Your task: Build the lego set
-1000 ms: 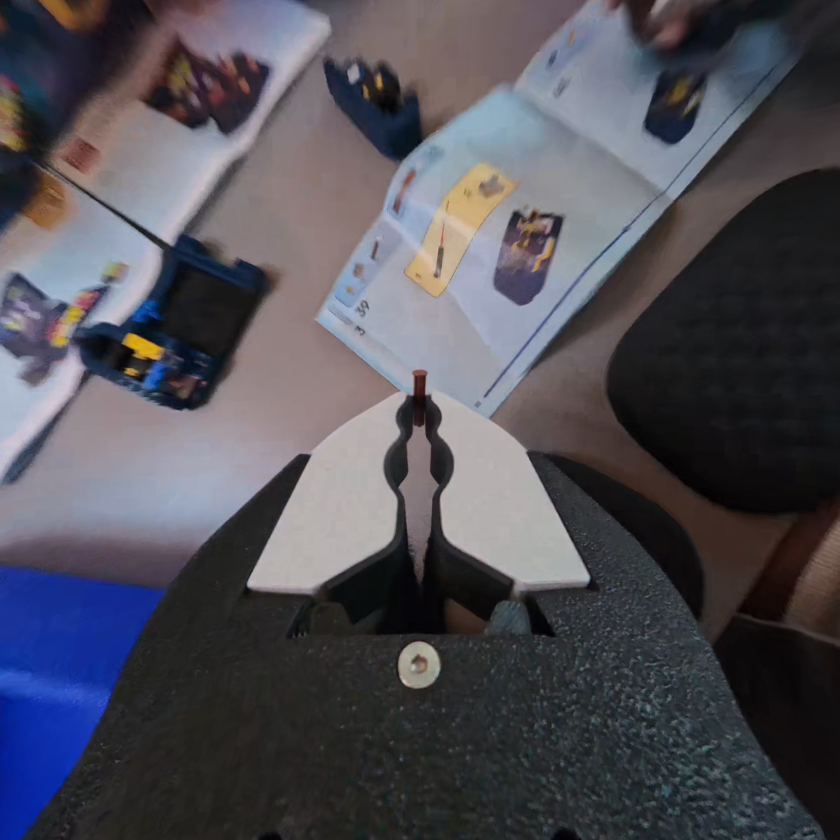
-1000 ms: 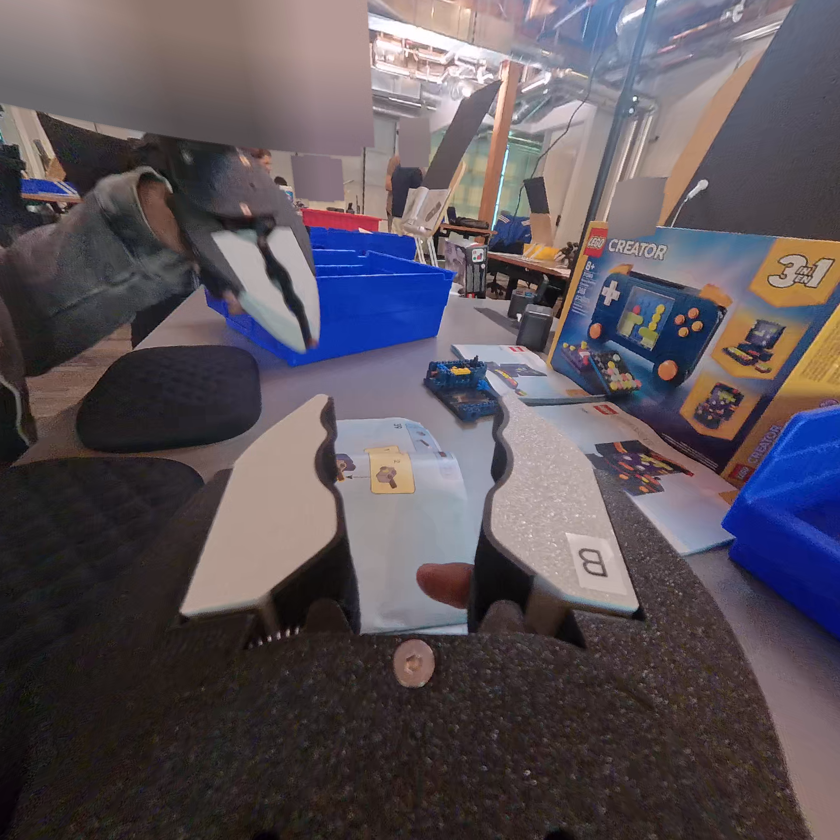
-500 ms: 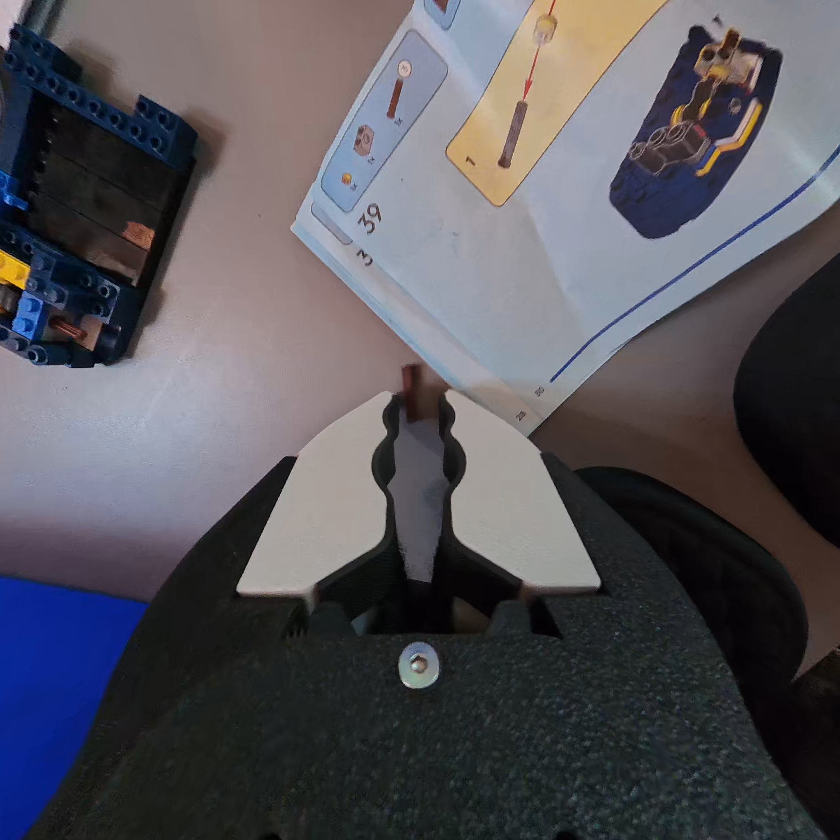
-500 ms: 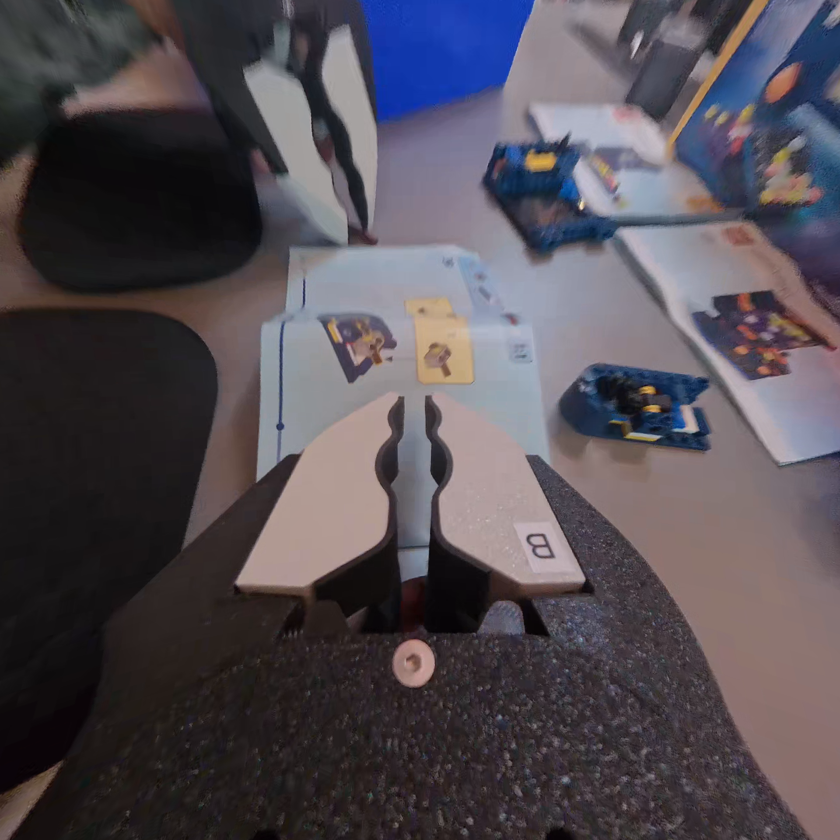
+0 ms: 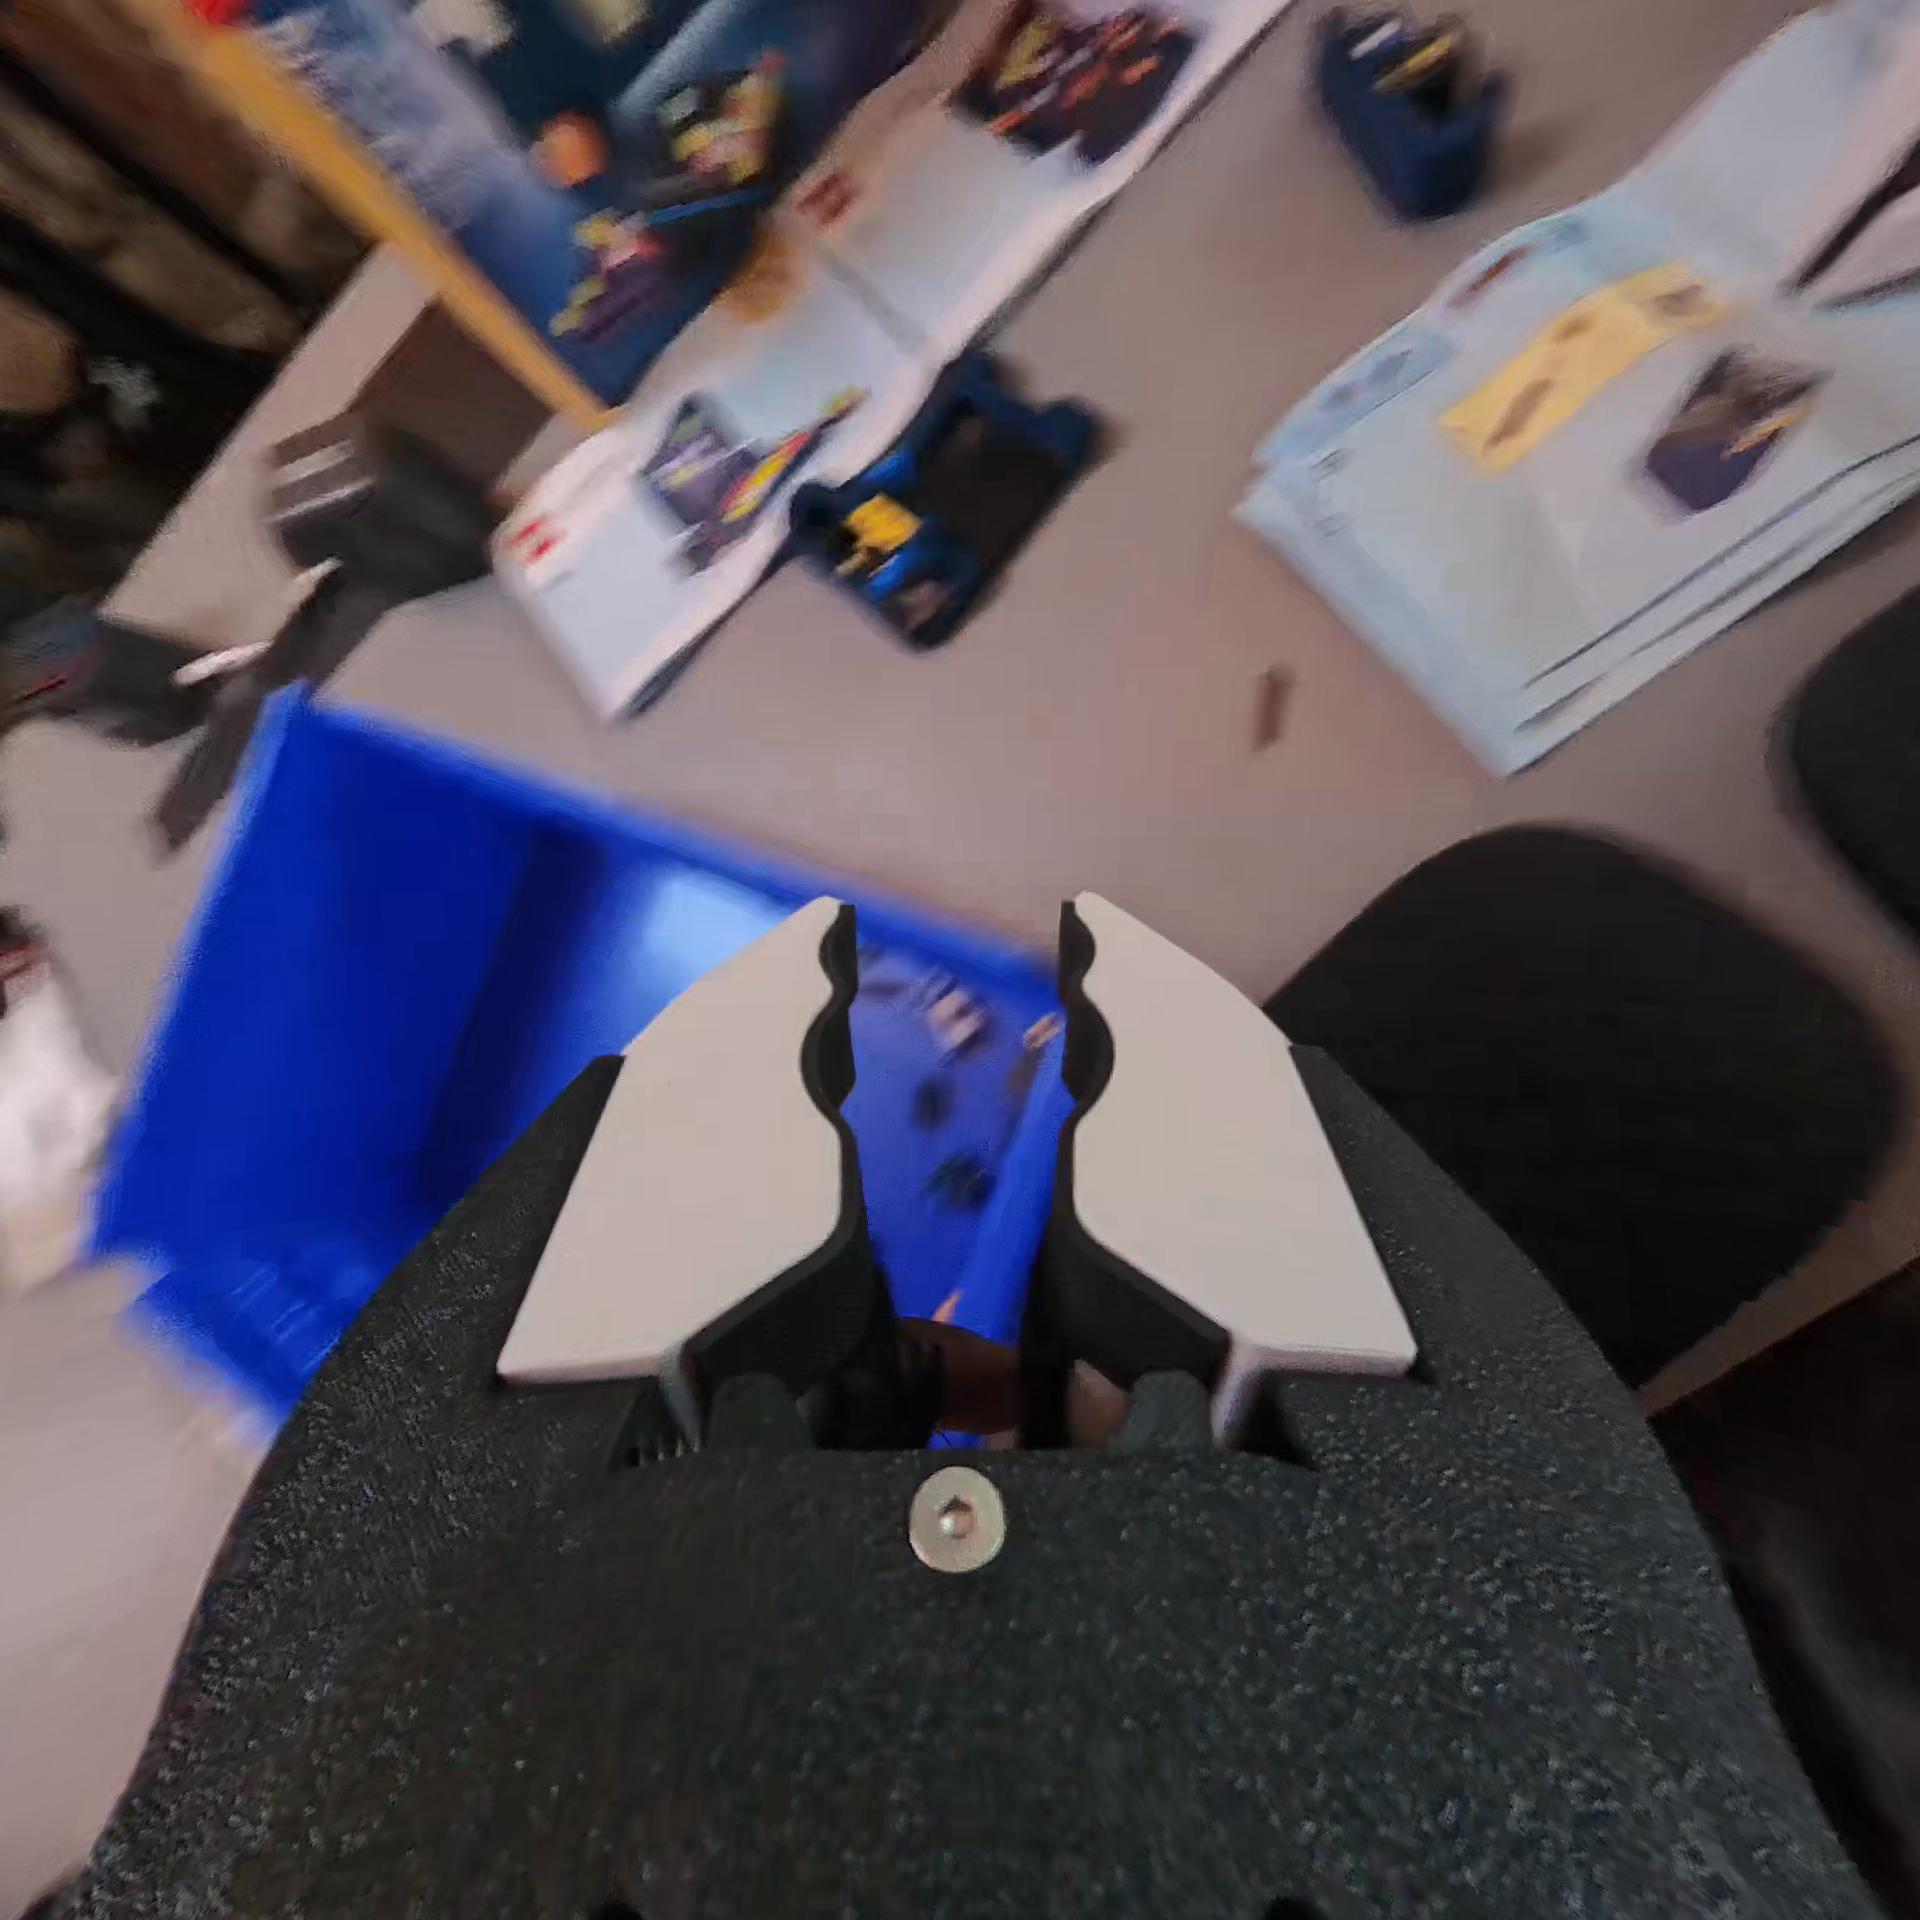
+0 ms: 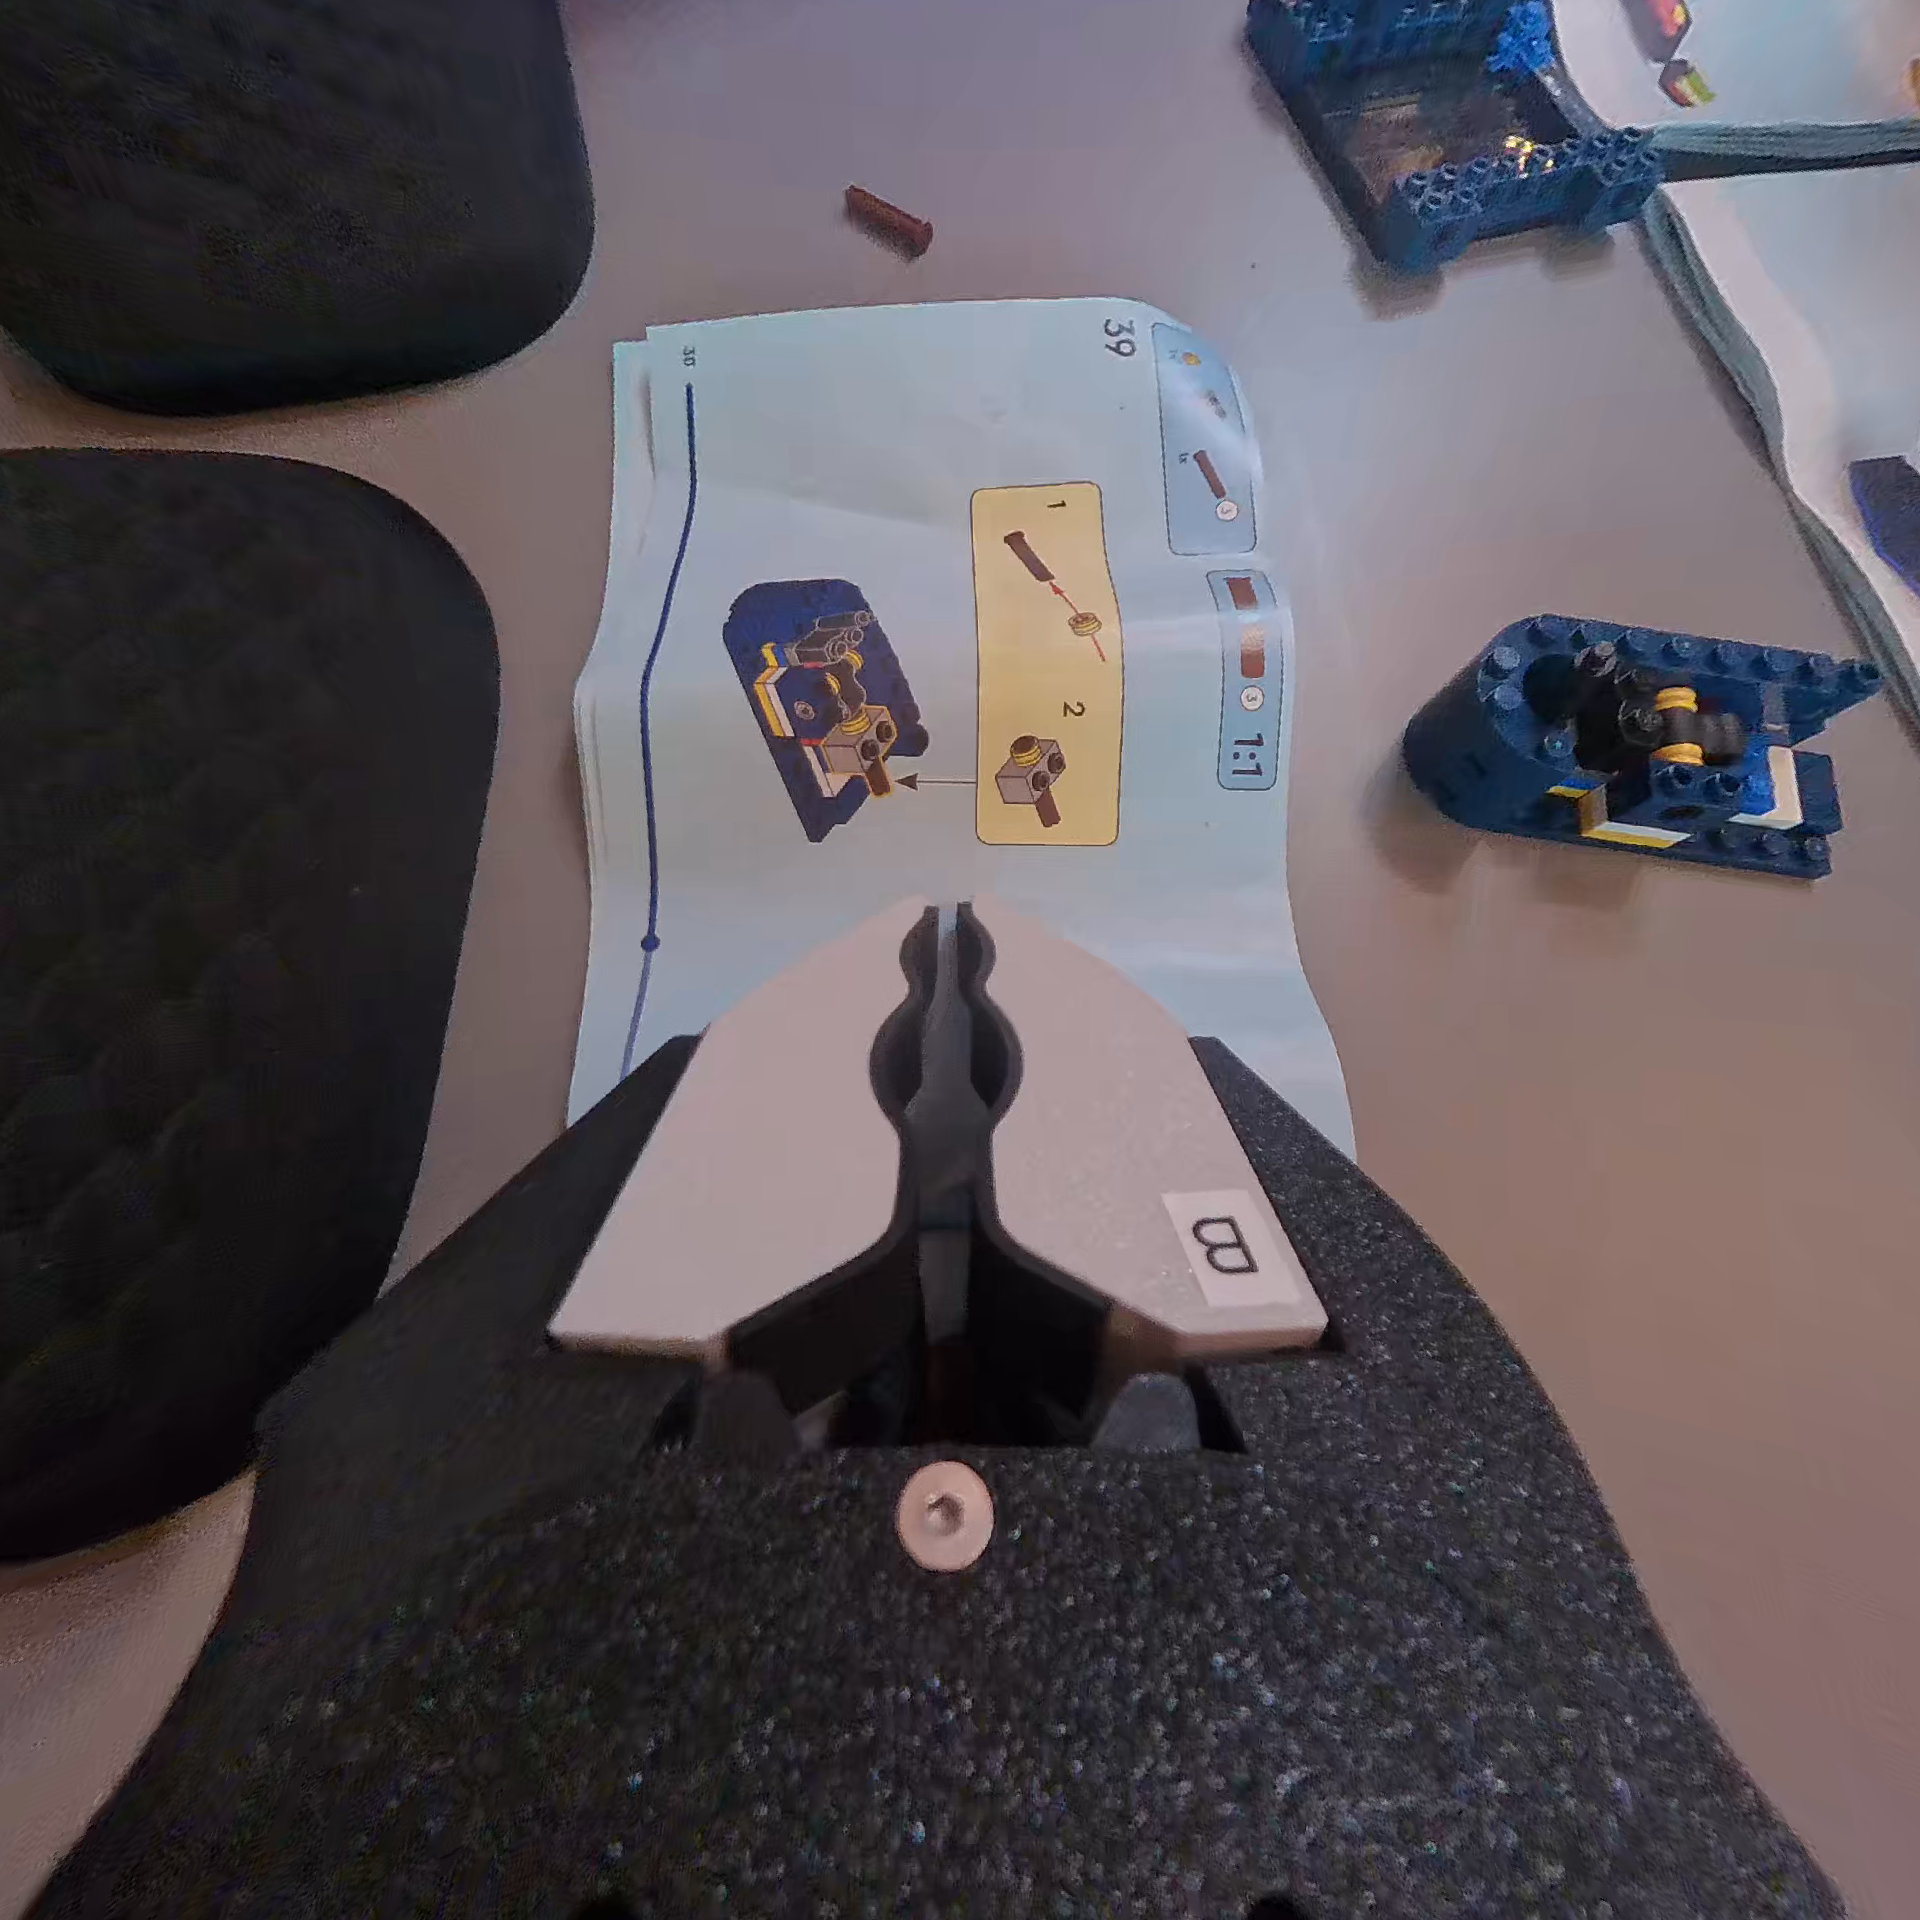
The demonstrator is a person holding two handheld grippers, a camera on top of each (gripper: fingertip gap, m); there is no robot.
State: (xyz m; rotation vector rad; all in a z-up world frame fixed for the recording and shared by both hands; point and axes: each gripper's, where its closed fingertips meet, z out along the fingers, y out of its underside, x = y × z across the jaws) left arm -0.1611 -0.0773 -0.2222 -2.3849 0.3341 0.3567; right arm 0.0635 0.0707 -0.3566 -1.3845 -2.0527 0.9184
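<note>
My left gripper (image 5: 956,906) is open and empty, over the near corner of a blue bin (image 5: 395,935) with several small loose parts in it. A short brown pin (image 5: 1268,707) lies on the table beyond it, next to the open instruction booklet (image 5: 1558,499). The pin also shows in the right wrist view (image 6: 888,218), just past the booklet's far edge. My right gripper (image 6: 951,909) is shut, with its tips over the near part of the booklet page (image 6: 883,644). I see nothing between its pads.
A dark blue brick build (image 6: 1642,748) sits right of the booklet, and another (image 6: 1455,135) lies farther back. Two black pads (image 6: 208,935) (image 6: 281,177) lie to the left. More booklets (image 5: 675,540) and a toy box (image 5: 582,156) stand at the back. Tip to tip, the grippers are about 30 centimeters apart. From either gripper's tips it is about 15 centimeters to the short brown pin (image 5: 1268,707). Seen from the right wrist view (image 6: 894,216) as well.
My left gripper opened and let go of the brown pin, which now lies on the table, and swung back over the blue bin. My right gripper shut and lowered over the booklet.
</note>
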